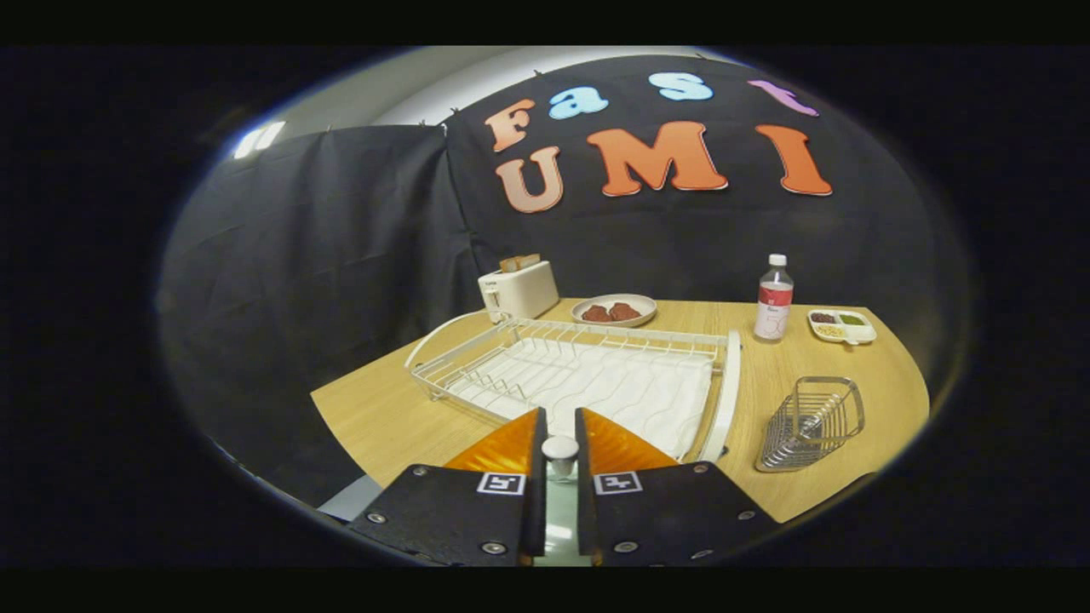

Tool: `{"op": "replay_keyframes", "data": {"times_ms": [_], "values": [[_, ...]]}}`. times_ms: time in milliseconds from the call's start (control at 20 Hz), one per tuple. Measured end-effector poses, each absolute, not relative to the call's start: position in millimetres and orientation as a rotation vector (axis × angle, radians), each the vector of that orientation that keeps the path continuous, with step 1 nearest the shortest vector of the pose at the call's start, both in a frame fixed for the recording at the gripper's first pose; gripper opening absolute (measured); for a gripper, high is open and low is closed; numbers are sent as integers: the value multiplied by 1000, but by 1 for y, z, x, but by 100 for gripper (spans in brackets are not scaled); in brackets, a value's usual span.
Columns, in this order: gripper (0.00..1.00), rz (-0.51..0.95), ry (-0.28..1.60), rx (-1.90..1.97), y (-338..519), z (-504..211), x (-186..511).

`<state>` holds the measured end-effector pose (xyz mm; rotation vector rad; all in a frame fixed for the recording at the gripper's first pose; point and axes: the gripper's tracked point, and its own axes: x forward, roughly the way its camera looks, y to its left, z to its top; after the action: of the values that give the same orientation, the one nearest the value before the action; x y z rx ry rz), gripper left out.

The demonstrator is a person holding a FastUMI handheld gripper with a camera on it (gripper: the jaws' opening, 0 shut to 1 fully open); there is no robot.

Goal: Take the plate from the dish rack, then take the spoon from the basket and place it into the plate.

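The tongs point(559, 443) pinch the spoon point(559, 449) by its handle tip, so keep that squeeze firm and carry it level, clear of the rack point(596, 375).

We see a light wooden counter point(792, 375) set against the booth's black cloth wall. On it rests a white wire dish rack point(579, 375) with a white ribbed mat inside. Behind the rack's far corner stands a white toaster point(518, 291) with bread in its slots, and just beside it a plate of brown food point(613, 310). Further along we note an upright bottle point(773, 299) with a white cap, then a small divided tray point(841, 325) near the far edge. A wire basket point(811, 423) lies tilted beside the rack's near end.
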<state>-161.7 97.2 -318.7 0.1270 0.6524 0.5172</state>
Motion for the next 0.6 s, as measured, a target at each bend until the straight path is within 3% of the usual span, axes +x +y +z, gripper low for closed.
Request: {"op": "replay_keyframes", "data": {"times_ms": [400,600], "values": [[21,412,857,178,48,-357,-206],[38,376,827,196,39,-340,-192]]}}
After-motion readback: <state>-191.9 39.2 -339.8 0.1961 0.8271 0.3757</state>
